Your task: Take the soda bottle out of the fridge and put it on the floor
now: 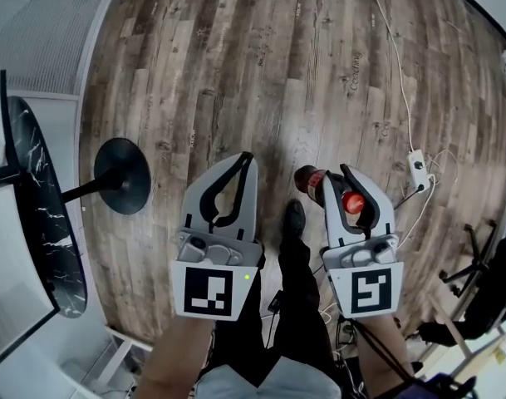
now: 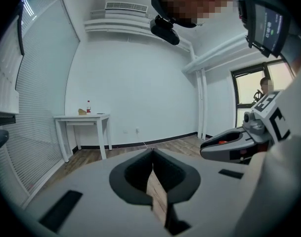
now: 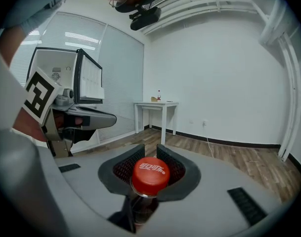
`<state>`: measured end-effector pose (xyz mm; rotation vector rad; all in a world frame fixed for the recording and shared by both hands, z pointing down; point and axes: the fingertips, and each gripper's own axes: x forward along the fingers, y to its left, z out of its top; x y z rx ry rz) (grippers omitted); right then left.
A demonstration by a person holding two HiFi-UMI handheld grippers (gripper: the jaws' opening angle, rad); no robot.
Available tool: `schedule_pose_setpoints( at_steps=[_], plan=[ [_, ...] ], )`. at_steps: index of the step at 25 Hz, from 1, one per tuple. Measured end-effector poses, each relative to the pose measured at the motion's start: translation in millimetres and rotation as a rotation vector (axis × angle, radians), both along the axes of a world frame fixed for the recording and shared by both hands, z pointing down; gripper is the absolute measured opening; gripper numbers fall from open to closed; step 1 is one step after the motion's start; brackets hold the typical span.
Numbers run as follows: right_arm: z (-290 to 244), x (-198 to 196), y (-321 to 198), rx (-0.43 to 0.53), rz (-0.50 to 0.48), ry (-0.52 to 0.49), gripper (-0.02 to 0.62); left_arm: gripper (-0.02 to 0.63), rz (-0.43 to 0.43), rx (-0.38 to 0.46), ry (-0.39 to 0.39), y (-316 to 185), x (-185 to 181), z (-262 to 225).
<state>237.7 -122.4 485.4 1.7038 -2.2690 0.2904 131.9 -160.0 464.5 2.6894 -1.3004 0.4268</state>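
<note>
Grips the soda bottle (image 1: 309, 179) at the neck with the right gripper (image 3: 149, 151), jaws drawn in narrow against it just under the red cap (image 3: 150, 173). Carries it cap up and base toward the wood-plank floor (image 1: 277, 73), long axis near upright with a slight lean, cap end nearer the person, dark body reaching forward and down. Cannot tell from any view whether the base touches the boards. Holds the left gripper (image 2: 152, 151) alongside, tips pressed together with nothing between them.

Stands in a white-walled room. Faces a small white table (image 3: 157, 104) against the far wall, with a white fridge (image 3: 56, 70), door open, off to the left behind the left gripper.

Looks down on broad bare boards ahead of both grippers. Has a round black stand base (image 1: 122, 175) and a dark marbled tabletop (image 1: 36, 214) bounding the left side, a power strip (image 1: 418, 166) with white cable on the right, and a black shoe (image 1: 295, 217) just beside the bottle in the head view.
</note>
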Motion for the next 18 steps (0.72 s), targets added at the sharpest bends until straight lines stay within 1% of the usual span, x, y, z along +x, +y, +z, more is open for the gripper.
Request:
schedule_pose_setpoints(
  at_steps=[13,18],
  plan=[
    [99,-4,-8,-0.035,0.006,0.012,0.089,0.017,0.011,-0.040,-0.001,-11,-8,101],
    [137,-5,-8,-0.040,0.006,0.013,0.089,0.017,0.025,-0.039,0.001,-12,-9,134]
  ],
)
